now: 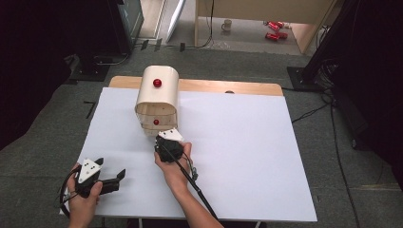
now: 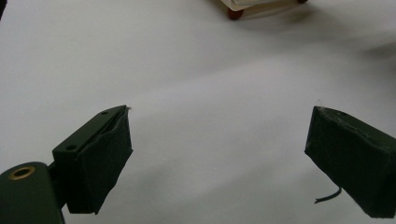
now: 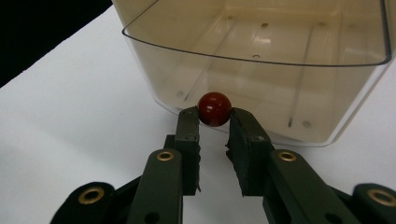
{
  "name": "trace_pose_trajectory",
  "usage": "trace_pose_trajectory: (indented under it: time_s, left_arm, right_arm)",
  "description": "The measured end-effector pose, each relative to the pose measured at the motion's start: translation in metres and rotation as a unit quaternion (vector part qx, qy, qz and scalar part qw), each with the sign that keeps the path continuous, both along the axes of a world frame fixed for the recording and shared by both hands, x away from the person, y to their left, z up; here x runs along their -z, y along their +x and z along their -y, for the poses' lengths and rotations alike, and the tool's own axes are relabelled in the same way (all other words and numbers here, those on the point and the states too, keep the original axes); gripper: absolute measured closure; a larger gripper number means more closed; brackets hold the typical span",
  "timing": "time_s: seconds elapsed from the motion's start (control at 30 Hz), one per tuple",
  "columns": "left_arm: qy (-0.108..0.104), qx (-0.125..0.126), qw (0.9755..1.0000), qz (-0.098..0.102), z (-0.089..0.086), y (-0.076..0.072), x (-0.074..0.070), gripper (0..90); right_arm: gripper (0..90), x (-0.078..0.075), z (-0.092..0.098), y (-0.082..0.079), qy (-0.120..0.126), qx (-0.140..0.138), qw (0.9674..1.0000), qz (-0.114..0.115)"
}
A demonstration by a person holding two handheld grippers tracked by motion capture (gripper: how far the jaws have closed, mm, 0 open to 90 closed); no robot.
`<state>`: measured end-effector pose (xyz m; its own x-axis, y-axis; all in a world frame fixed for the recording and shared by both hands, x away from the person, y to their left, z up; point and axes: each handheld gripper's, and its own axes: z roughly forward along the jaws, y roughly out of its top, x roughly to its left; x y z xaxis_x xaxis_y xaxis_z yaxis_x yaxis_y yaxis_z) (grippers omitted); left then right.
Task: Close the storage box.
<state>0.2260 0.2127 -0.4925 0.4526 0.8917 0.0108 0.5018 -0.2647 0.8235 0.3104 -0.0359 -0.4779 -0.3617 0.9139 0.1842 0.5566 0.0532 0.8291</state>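
right gripper [image 3: 215, 122] clamped on the drawer's red knob [image 3: 214, 108], drawer [image 3: 261, 70] already partly drawn from cabinet [image 1: 157, 92]; left gripper [image 2: 219, 154] gapes idle.

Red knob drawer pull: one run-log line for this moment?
right gripper: shut on round red knob | translucent plastic drawer: open, empty | left gripper: open, idle over white table

the right gripper [image 3: 214, 122] has its two black jaws clamped on a red knob [image 3: 214, 108] at the front of a clear drawer [image 3: 289, 70], pulled out over the white surface [image 3: 70, 116].
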Motion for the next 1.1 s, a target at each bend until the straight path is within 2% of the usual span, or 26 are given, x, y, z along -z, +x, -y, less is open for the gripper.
trace_pose_trajectory:
  time_s: [0.47,0.77,0.93,1.1]
  left_arm:
    - [0.007,0.003,1.0000,-0.006,0.001,0.001,0.000,7.0]
    - [0.011,0.004,0.9999,-0.009,0.002,0.002,0.001,7.0]
    - [0.013,0.005,0.9999,-0.009,0.002,0.002,0.001,7.0]
    - [0.013,0.004,0.9998,-0.011,0.003,0.002,0.001,7.0]
  right_arm:
    - [73.8,0.000,-0.001,0.002,-0.001,0.000,1.0000,-0.002]
    - [52.5,-0.005,0.007,-0.006,0.003,-0.032,0.9994,-0.009]
    - [38.8,-0.010,0.012,-0.017,-0.004,-0.051,0.9986,-0.013]
    - [26.8,-0.019,0.023,-0.028,-0.018,-0.057,0.9982,-0.005]
